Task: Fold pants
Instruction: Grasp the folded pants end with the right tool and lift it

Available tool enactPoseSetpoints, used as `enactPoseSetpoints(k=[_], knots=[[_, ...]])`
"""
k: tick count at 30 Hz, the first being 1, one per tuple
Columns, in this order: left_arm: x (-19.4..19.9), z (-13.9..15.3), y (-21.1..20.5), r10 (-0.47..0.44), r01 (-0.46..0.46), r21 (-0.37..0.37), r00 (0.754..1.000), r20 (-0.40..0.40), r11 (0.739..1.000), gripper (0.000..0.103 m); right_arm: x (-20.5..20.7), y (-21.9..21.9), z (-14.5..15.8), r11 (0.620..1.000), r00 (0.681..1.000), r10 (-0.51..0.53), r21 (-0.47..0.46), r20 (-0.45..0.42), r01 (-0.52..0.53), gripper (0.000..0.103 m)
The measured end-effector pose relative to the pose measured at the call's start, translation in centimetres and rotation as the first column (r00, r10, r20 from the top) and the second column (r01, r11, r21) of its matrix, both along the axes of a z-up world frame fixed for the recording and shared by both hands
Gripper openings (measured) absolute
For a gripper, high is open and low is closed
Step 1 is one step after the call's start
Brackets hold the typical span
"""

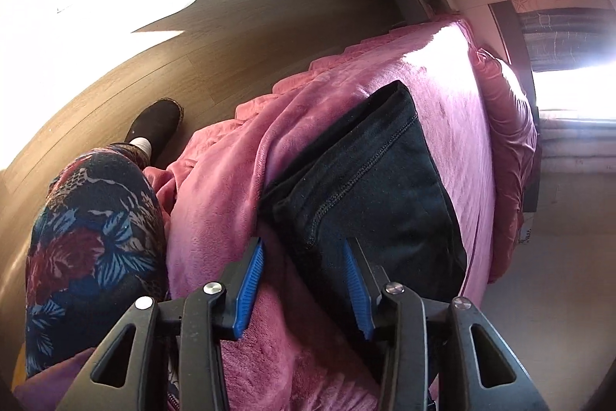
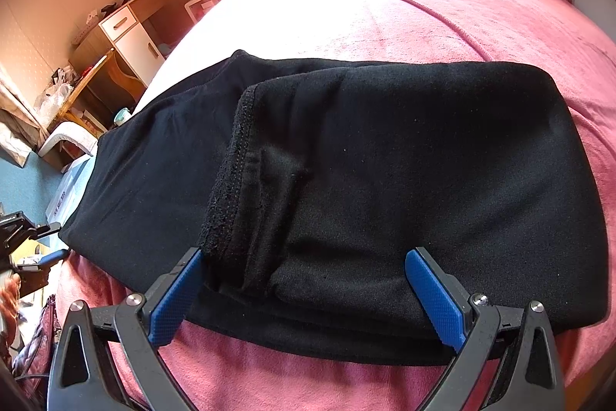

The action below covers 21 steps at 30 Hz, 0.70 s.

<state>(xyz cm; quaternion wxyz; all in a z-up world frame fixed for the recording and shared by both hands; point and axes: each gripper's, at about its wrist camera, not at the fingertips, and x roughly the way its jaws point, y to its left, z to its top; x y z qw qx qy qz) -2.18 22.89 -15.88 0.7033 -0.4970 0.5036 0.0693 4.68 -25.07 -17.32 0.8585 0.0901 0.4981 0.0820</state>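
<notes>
One pair of black pants (image 2: 385,180) lies folded over itself on the pink blanket (image 2: 442,26), near the bed's edge, a stitched hem running across the top layer. Right gripper (image 2: 304,291) hangs just over the near edge of the pants with its jaws spread wide, blue pads (image 2: 435,295) apart and pressing nothing. Left gripper (image 1: 304,280) sits over the pants' (image 1: 369,187) corner by the bed's side, jaws part open, nothing pinched between them. Beside it is the person's leg (image 1: 92,237) in floral print, a black shoe (image 1: 154,126) on the wood floor (image 1: 250,6). Beyond the bed stands a desk (image 2: 127,29).
</notes>
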Motion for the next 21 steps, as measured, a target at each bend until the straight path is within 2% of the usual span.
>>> enactPoseSetpoints(k=[4, 7, 8, 9, 12, 14, 16, 17, 19, 21], knots=[[1.4, -1.5, -0.1, 0.009, -0.009, 0.012, 0.999, -0.033, 1.0, 0.045, 0.0, -0.1, 0.1, 1.0, 1.0, -0.002, 0.005, 0.0, 0.002, 0.103], [2.1, -1.9, -0.2, 0.012, -0.012, 0.023, 1.0, -0.006, 1.0, 0.043, -0.1, 0.0, 0.1, 1.0, 1.0, -0.001, -0.002, 0.002, 0.001, 0.103], [2.2, -1.7, -0.3, 0.009, -0.009, 0.033, 1.0, -0.002, 0.999, 0.039, -0.1, 0.0, 0.1, 1.0, 1.0, -0.001, -0.003, 0.003, 0.001, 0.103], [2.2, -1.4, -0.3, -0.002, 0.002, 0.054, 1.0, 0.016, 0.999, 0.023, -0.1, 0.0, 0.2, 1.0, 1.0, -0.002, -0.001, 0.004, 0.002, 0.103], [2.8, 0.6, -1.3, -0.08, 0.066, 0.15, 0.993, 0.088, 0.986, 0.016, -0.1, -0.3, 0.6, 1.0, 1.0, -0.008, 0.007, 0.006, 0.007, 0.102], [3.3, 2.7, -2.4, -0.144, 0.109, 0.206, 0.976, 0.163, 0.973, 0.015, -0.2, -0.5, 1.4, 0.999, 1.0, -0.017, 0.033, 0.012, 0.017, 0.097], [3.9, 5.4, -4.0, -0.235, 0.167, 0.265, 0.939, 0.25, 0.95, 0.015, -0.4, -0.7, 2.6, 0.999, 0.999, -0.02, 0.047, 0.035, 0.018, 0.095], [4.1, 6.9, -5.1, -0.289, 0.203, 0.287, 0.909, 0.301, 0.936, 0.015, -0.5, -0.7, 3.3, 0.999, 0.999, -0.015, 0.051, 0.052, 0.012, 0.094], [4.4, 9.7, -7.6, -0.405, 0.279, 0.342, 0.829, 0.387, 0.897, 0.014, -0.6, -0.6, 4.6, 0.996, 0.997, 0.013, 0.083, 0.079, -0.02, 0.094], [4.6, 11.4, -10.4, -0.509, 0.371, 0.361, 0.736, 0.447, 0.855, 0.014, -0.2, -0.6, 5.6, 0.983, 0.995, 0.055, 0.17, 0.087, -0.069, 0.094]])
